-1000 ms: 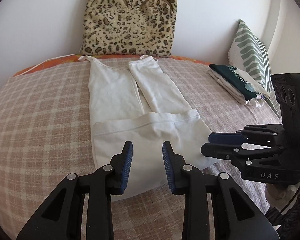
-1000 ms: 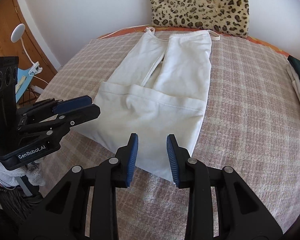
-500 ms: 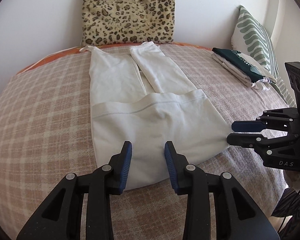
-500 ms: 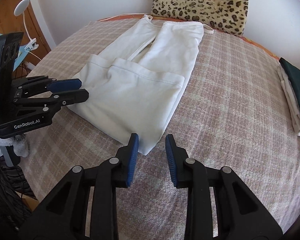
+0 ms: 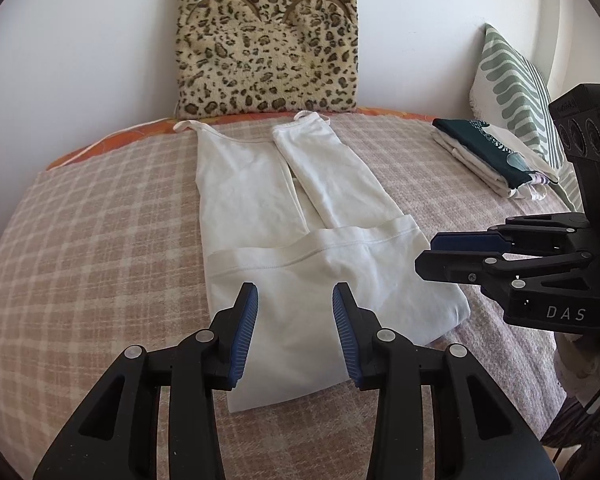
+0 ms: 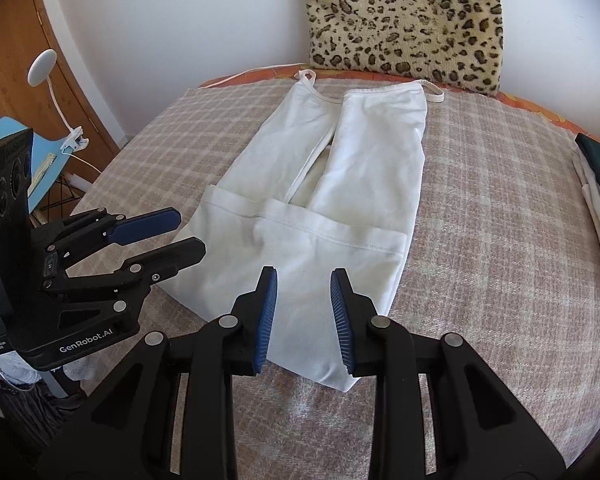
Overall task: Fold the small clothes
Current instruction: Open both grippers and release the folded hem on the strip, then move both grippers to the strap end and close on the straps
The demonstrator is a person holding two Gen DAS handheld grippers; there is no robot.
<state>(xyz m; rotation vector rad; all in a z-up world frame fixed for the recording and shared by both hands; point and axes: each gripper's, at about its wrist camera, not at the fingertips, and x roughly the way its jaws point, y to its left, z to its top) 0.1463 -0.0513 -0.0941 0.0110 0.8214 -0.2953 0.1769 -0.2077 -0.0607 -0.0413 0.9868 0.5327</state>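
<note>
The bed (image 5: 80, 248), covered by a checked blanket, carries a white top (image 5: 300, 240) laid flat near its middle, the straps toward a leopard-print cushion (image 5: 268, 40) at the wall and the lower hem already folded up over the body. Compared with a second ago, the top is unchanged in shape, but both grippers are seen drawn back off it and lifted slightly, so this fold can be judged finished, with a further fold across the garment likely to come next.

The left gripper (image 5: 295, 336) has just been opening; its jaws stand partly apart above the near edge of the top, with nothing between the pads. The right gripper (image 6: 303, 316) is likewise partly open and empty, poised over the near right corner of the cloth.

A stack of folded clothes (image 5: 496, 160) is seen at the right edge of the bed, beside a striped pillow (image 5: 516, 92).

"DAS" can be read on the right gripper's body in the left view, and "GenRobot.AI" on the left gripper's body in the right view; smaller print beneath it is too small to be read.
</note>
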